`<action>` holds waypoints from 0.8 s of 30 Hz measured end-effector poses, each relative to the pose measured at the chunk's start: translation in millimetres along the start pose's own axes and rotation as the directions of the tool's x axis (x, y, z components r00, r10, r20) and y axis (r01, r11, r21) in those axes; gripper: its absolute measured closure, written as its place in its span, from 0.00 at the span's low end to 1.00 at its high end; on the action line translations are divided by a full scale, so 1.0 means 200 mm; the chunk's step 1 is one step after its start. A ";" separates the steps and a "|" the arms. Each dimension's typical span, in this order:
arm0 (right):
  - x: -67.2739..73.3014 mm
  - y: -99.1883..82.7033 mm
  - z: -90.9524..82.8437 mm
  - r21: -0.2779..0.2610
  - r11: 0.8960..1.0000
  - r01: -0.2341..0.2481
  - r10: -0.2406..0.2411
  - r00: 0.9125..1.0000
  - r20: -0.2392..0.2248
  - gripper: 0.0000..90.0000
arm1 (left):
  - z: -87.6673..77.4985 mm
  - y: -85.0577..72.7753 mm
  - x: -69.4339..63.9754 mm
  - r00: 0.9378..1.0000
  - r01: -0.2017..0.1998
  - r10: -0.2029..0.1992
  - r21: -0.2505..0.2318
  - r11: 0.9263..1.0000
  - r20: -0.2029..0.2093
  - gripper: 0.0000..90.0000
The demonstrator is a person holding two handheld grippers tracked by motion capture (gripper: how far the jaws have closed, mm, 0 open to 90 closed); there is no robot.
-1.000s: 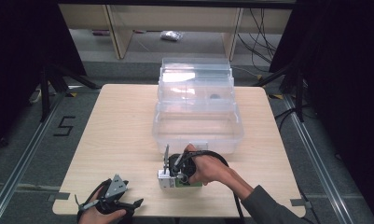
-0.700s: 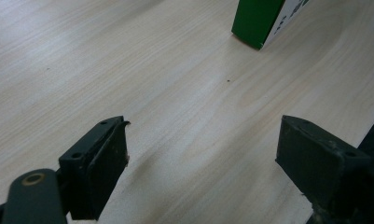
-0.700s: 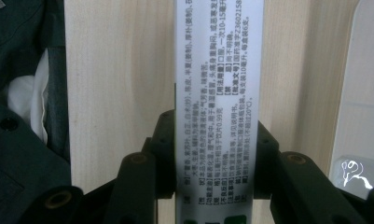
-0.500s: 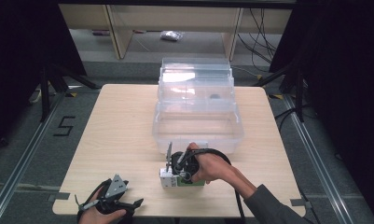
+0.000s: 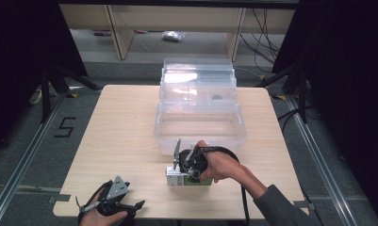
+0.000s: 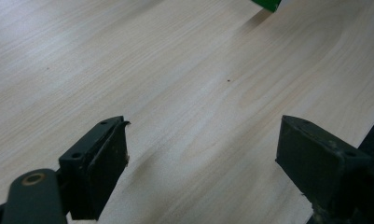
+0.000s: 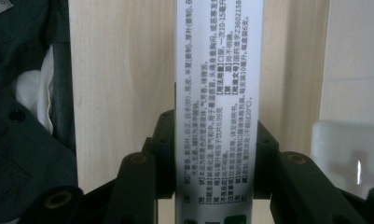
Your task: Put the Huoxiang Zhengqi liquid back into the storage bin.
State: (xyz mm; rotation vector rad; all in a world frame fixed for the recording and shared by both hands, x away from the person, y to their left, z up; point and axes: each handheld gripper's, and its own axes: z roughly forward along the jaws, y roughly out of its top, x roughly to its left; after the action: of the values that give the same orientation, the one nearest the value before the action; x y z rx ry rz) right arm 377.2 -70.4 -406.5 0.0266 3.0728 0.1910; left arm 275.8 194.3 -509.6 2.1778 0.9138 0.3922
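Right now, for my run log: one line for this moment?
right gripper: shut on carton | left gripper: open, idle on table | clear bin: beyond carton

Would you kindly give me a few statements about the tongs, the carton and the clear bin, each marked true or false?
1. The right tongs are shut on the white and green carton. True.
2. The left tongs hold the carton. False: their jaws stand apart over bare table.
3. The carton lies inside the clear plastic bin. False: it sits on the table in front of the bin, in the high view.
4. The bin's lid is open, leaning back. True.
5. The left tongs are near the table's front edge, apart from the carton. True.
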 end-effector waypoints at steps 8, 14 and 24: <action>-0.03 -0.10 -0.14 -0.005 1.000 -0.023 0.023 1.000 0.016 0.71 | 0.00 0.00 0.00 1.000 -0.005 0.005 0.004 1.000 -0.008 0.18; -0.06 -0.16 -0.24 -0.016 1.000 -0.023 0.024 0.999 0.031 0.71 | 0.00 0.00 0.01 1.000 -0.016 0.016 0.013 1.000 0.000 0.18; -0.09 -0.26 -0.39 -0.040 0.995 -0.091 0.093 0.995 0.028 0.71 | 0.00 0.00 0.01 1.000 -0.026 0.025 0.028 0.999 0.003 0.18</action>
State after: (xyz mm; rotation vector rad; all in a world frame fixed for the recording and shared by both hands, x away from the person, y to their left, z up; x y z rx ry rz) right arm 390.4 -131.7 -334.6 0.1679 3.0399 0.2518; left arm 277.2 196.2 -509.6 2.2166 0.8957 0.3911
